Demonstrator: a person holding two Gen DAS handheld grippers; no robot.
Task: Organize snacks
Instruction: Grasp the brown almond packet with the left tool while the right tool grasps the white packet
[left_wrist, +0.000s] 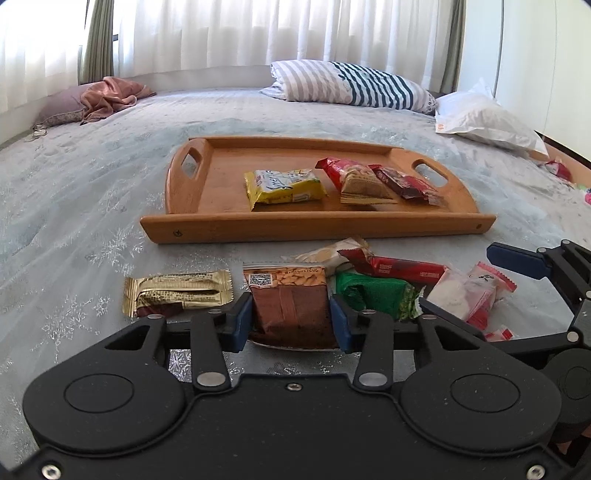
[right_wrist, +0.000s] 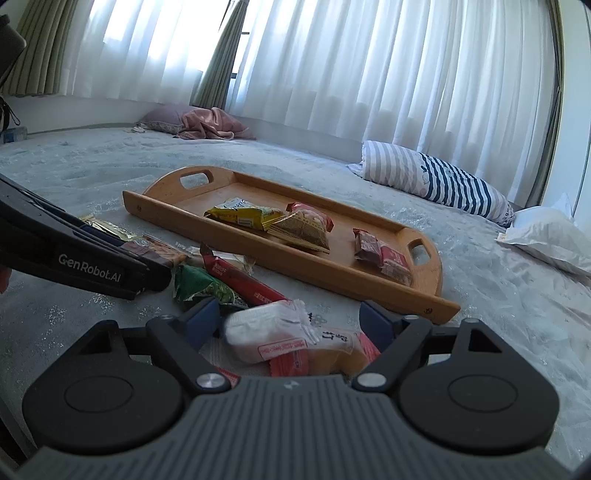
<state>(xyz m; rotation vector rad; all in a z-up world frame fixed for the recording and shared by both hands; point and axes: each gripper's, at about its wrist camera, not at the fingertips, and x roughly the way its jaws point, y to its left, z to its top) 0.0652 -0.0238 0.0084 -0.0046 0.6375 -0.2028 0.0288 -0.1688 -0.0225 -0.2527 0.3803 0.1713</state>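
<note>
Bedspread (left_wrist: 92, 206) still strewn: three snacks on tray (left_wrist: 317, 229), left gripper (left_wrist: 291, 317) clamped on peanut packet (left_wrist: 286, 295), right gripper (right_wrist: 291, 328) gaping around white pack (right_wrist: 269, 328).

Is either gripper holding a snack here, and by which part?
The left gripper is shut on the brown peanut packet, pads on its two long sides near its lower end. The right gripper straddles the white packet, open, not gripping.

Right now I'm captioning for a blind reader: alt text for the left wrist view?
The left gripper has its fingers closed on a brown peanut snack packet lying on a bed. Other packets lie beside it, and a wooden tray behind holds three snacks.
</note>
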